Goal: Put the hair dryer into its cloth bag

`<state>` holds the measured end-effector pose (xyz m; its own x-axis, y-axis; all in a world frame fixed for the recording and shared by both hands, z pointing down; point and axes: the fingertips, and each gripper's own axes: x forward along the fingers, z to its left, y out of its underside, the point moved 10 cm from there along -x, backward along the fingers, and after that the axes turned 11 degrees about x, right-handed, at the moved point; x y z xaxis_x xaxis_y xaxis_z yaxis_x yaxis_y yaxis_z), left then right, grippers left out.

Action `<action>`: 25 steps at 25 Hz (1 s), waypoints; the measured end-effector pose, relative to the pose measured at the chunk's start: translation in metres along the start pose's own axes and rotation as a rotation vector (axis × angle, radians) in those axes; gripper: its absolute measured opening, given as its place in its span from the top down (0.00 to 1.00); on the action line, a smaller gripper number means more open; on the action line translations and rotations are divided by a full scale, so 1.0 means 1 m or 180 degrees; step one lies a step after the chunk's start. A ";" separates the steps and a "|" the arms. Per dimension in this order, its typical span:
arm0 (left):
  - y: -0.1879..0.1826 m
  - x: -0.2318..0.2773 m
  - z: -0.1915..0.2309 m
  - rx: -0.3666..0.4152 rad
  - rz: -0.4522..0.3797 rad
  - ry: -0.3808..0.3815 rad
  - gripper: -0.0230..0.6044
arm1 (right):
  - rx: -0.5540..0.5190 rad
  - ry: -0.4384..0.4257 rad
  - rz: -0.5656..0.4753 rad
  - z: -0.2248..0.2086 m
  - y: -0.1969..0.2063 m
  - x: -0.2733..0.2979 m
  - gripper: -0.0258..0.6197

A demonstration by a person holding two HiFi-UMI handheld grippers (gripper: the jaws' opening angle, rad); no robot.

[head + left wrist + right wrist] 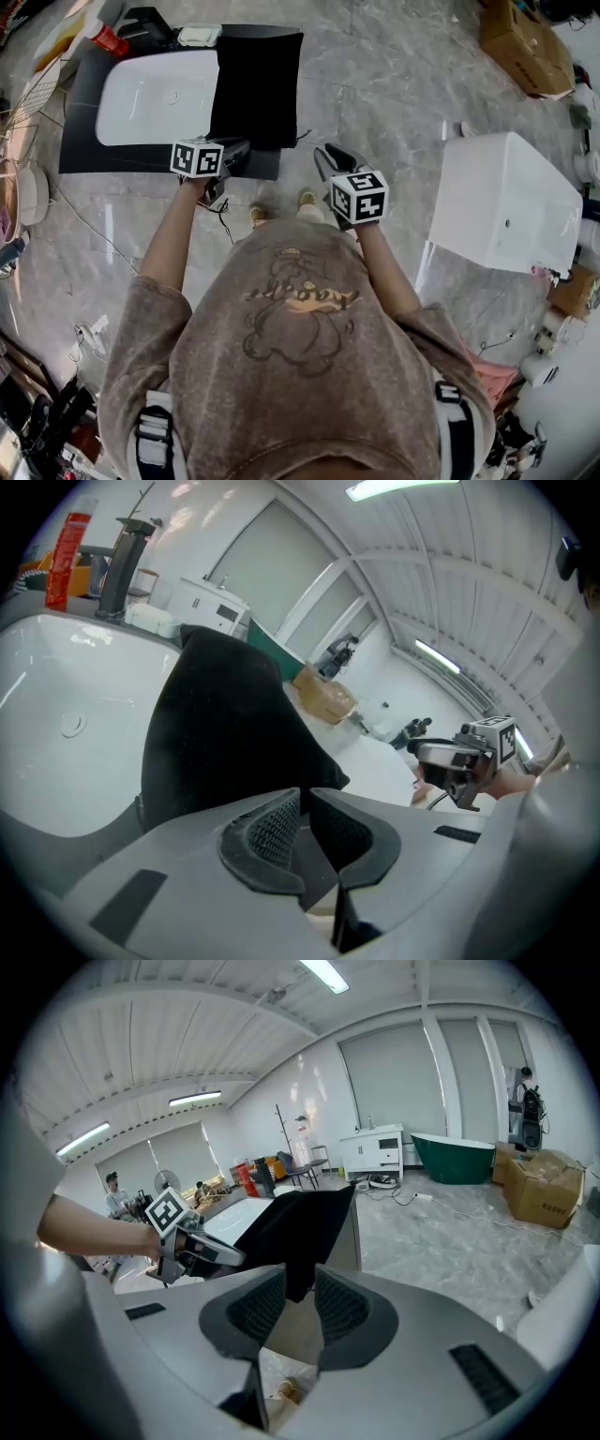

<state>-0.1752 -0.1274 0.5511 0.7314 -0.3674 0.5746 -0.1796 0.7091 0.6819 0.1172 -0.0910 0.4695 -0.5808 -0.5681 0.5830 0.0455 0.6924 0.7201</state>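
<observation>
The black cloth bag (258, 84) lies flat on the dark counter (80, 112), right of the white basin (155, 94); its near edge reaches the counter's front. In the left gripper view the bag (225, 724) rises as a dark mound just beyond the jaws. My left gripper (239, 150) (305, 808) is shut at the bag's near edge; I cannot tell whether cloth is pinched. My right gripper (333, 159) (300, 1302) hangs open in front of the counter, right of the bag (300, 1227), holding nothing. No hair dryer shows in any view.
A black faucet (122, 564) and a red bottle (108, 39) stand behind the basin. A white cabinet (506, 202) is on the floor at the right, with a cardboard box (525, 42) beyond it. A green bathtub (459, 1162) stands far off.
</observation>
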 end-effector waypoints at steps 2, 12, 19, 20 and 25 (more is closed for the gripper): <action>-0.010 -0.012 -0.008 0.0070 -0.0035 -0.0034 0.93 | -0.0046 -0.0082 -0.0043 0.001 -0.009 0.000 0.84; -0.096 -0.114 -0.062 0.0582 -0.1203 -0.0888 0.93 | -0.0405 -0.0451 -0.0542 0.022 -0.073 -0.014 0.86; -0.097 -0.157 -0.123 0.0944 -0.1853 -0.1660 0.93 | -0.0686 -0.0715 -0.0926 0.045 -0.103 -0.038 0.86; -0.092 -0.159 -0.130 0.0937 -0.1924 -0.1753 0.93 | -0.0710 -0.0733 -0.0973 0.047 -0.103 -0.041 0.86; -0.062 -0.151 -0.148 0.0951 -0.2034 -0.2106 0.93 | -0.0763 -0.0782 -0.1122 0.046 -0.094 -0.039 0.87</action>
<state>-0.1773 -0.0266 0.3552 0.2470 -0.9601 0.1315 -0.1030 0.1090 0.9887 0.0978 -0.1132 0.3617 -0.7677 -0.6077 0.2031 -0.0192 0.3387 0.9407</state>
